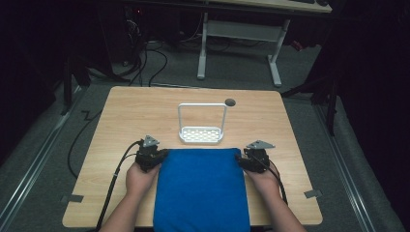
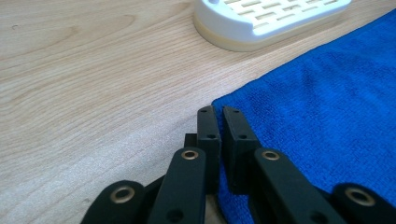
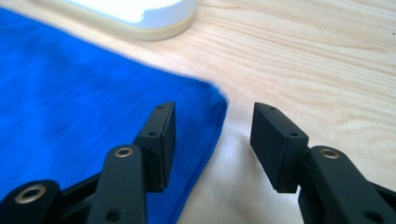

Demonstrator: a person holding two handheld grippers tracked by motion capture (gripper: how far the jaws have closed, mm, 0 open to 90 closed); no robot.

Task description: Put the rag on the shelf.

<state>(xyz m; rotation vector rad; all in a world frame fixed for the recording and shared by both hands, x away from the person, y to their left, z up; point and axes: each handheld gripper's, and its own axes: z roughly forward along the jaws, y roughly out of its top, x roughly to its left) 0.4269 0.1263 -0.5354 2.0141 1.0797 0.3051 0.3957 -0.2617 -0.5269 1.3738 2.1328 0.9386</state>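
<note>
A blue cloth [image 1: 200, 188] lies flat on the wooden table [image 1: 125, 111], reaching from mid-table to the near edge. My left gripper [image 1: 162, 154] is at its far left corner. In the left gripper view that gripper [image 2: 220, 114] has its jaws closed together on the edge of the cloth [image 2: 317, 107] at that corner. My right gripper [image 1: 240, 159] is at the far right corner. In the right gripper view it [image 3: 214, 109] stands open, one jaw over the cloth [image 3: 70, 88] and the other over bare wood, with the corner between them.
A white slotted rack [image 1: 201, 135] with a tall wire handle stands just beyond the cloth, also near the jaws [image 2: 261, 21] [image 3: 149, 18]. A dark round hole [image 1: 230, 102] sits in the tabletop behind it. A white desk frame [image 1: 241, 34] stands on the floor beyond.
</note>
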